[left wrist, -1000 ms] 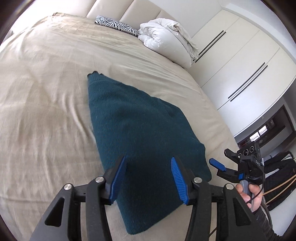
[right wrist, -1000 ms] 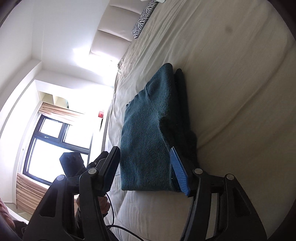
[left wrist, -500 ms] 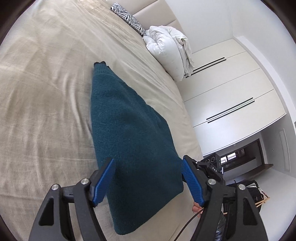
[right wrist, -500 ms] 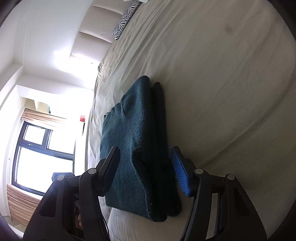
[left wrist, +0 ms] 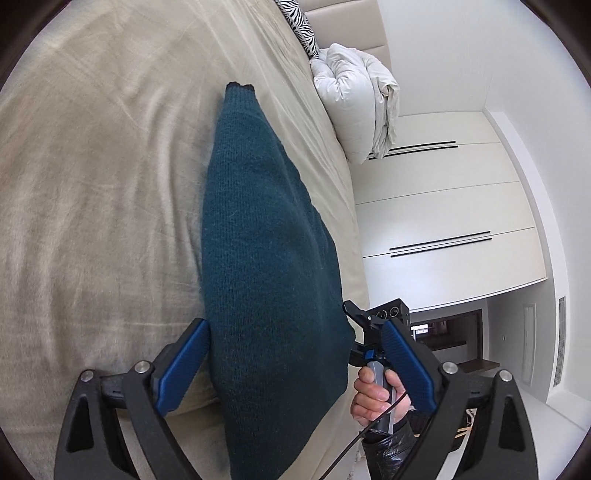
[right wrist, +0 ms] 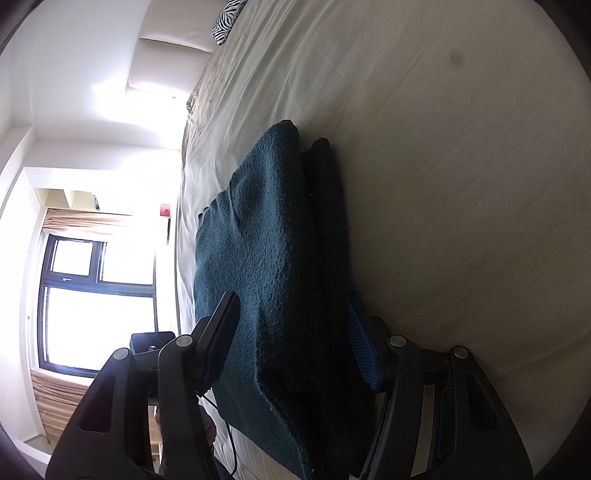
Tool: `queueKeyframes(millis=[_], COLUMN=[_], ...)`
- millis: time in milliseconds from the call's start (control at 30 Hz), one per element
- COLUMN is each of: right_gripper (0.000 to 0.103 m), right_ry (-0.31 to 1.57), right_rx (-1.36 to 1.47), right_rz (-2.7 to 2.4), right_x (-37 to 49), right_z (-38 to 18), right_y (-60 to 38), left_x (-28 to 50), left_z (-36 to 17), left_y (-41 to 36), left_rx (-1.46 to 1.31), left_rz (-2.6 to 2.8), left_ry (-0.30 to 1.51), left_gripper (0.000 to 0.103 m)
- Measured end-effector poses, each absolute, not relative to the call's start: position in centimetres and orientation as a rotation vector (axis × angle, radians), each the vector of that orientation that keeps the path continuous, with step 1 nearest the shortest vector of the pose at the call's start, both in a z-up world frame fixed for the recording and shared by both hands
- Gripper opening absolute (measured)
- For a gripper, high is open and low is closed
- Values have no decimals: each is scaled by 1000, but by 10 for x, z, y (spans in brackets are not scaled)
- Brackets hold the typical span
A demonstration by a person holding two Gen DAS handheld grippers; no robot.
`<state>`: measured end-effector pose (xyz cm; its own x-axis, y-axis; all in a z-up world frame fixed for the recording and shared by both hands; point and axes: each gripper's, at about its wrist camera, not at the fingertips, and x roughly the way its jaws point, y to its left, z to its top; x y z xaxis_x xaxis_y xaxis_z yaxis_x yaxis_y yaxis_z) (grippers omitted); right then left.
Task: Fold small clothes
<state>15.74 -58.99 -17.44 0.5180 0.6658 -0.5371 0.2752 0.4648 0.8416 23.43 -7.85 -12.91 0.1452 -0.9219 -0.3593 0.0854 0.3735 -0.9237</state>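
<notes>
The left wrist view looks along its claw (left wrist: 295,365) from low and close at the near edge of the bed (left wrist: 92,166), facing the headboard in the upper middle of the frame and wardrobes at right. The right wrist view, rolled sideways, sits closer still, facing the window at lower left. Both share the teal knit garment (left wrist: 266,277) (right wrist: 266,277) and zebra pillow (left wrist: 301,33).

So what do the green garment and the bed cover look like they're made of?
Garment: looks like knitted wool or a wool-like yarn, matte and slightly fuzzy; fine knit rows and stray fibres show. Bed cover: seems a thin woven fabric, beige with a faint sheen; it gathers in soft creases.
</notes>
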Motion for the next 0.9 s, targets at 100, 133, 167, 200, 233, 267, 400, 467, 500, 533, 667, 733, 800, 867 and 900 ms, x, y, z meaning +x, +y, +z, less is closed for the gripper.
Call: queueKeyframes(millis=[100, 133, 167, 200, 233, 267, 400, 467, 500, 533, 667, 733, 800, 867, 900], right_gripper=[57, 57, 57, 55, 54, 53, 30, 28, 27, 26, 23, 23, 23, 23, 23], right_ry=[1066, 1080, 1092, 1102, 1109, 1113, 1125, 1118, 1116, 1115, 1089, 1079, 1076, 1071, 1069], right_rx=[1078, 1050, 1020, 995, 980, 966, 967, 961, 952, 941, 910, 891, 871, 859, 854], right_rz=[306, 304, 299, 303, 309, 306, 287, 282, 277, 272, 262, 266, 283, 304, 315], right_x=[169, 172, 175, 177, 176, 177, 178, 177, 176, 176, 169, 165, 161, 157, 154], right_z=[-173, -171, -168, -166, -164, -163, -168, -166, -164, -162, -145, -137, -128, -121, -117], right_y=[-585, -581, -578, -574, -572, -570, -567, -565, -563, -561, -554, -550, -540, -527, -519], left_x=[238, 237, 238, 238, 238, 239, 243, 242, 242, 240, 233, 227, 220, 211, 204], left_z=[-129, -128, -128, -128, -129, -130, -142, -145, -144, -143, -129, -116, -103, -95, -91], left_y=[-81, -83, -87, -90, -93, -95, -91, -87, -87, -86, -87, -86, -81, -70, -63], left_rx=[-917, -894, -864, -843, -830, -815, -810, -831, -826, -821, -779, -730, -693, -686, -683], left_rz=[-892, -889, -881, -874, -867, -854, -799, -812, -813, -811, -815, -822, -822, -814, -810], left_ry=[1220, 1229, 1244, 1257, 1267, 1278, 1329, 1325, 1320, 1313, 1288, 1271, 1254, 1245, 1236], left_gripper=[95, 94, 93, 90, 86, 83, 47, 42, 41, 40, 38, 38, 38, 38, 38])
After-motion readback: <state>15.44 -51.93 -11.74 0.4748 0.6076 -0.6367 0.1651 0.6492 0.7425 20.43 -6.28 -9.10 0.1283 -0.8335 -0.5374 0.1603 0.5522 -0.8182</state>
